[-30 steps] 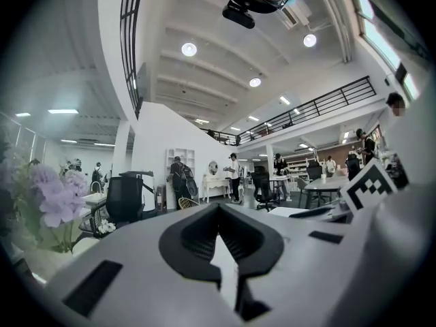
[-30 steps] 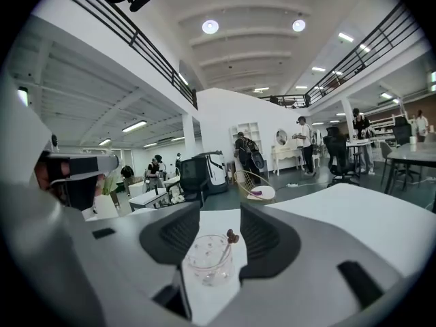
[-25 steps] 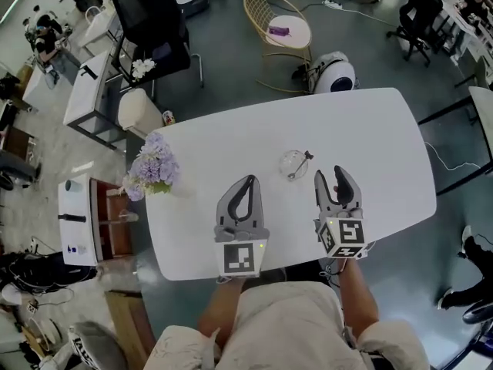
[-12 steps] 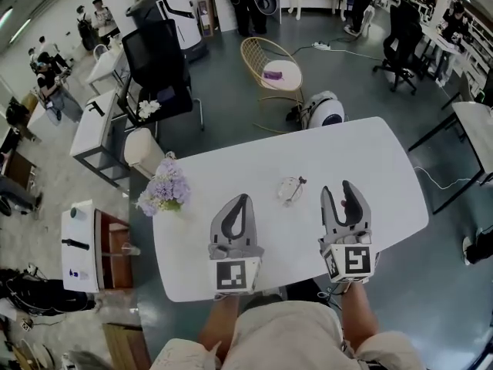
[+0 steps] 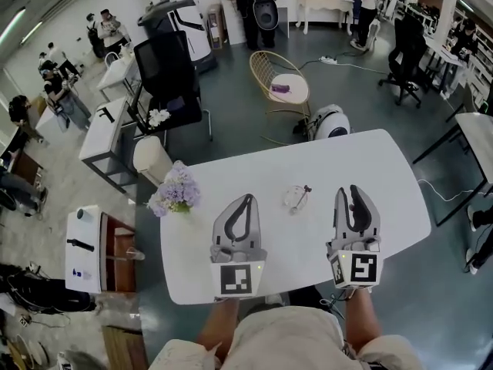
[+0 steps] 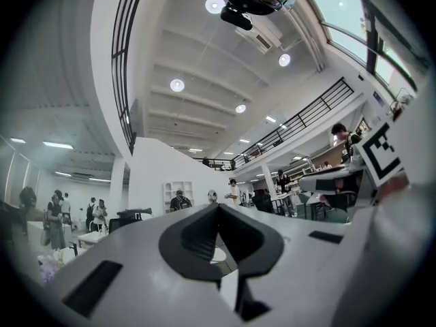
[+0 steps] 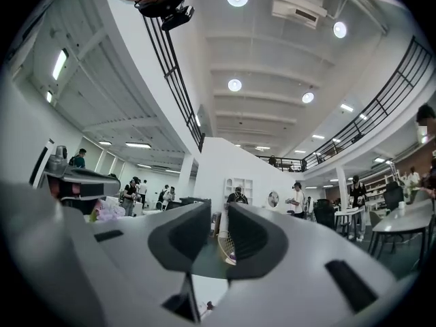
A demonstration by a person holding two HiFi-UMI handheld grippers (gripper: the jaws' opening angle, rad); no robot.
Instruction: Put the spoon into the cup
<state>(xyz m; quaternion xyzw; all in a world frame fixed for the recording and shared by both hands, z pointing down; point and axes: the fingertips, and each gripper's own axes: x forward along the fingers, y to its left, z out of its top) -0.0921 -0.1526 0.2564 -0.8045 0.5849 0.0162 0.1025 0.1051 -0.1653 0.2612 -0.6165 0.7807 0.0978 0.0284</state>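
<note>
The spoon (image 5: 303, 194) seemed already in the cup (image 5: 292, 199) at the desk's (image 5: 370, 168) middle. The left hand-held gripper (image 5: 246, 202) was clenched and empty, the right hand-held gripper (image 5: 350, 195) closing on nothing. Only checking appeared left.

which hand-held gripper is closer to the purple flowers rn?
Left. The left hand-held gripper hovers just right of the flowers in the head view; the right hand-held gripper, jaws closing on nothing, is farther right, beyond the cup.
</note>
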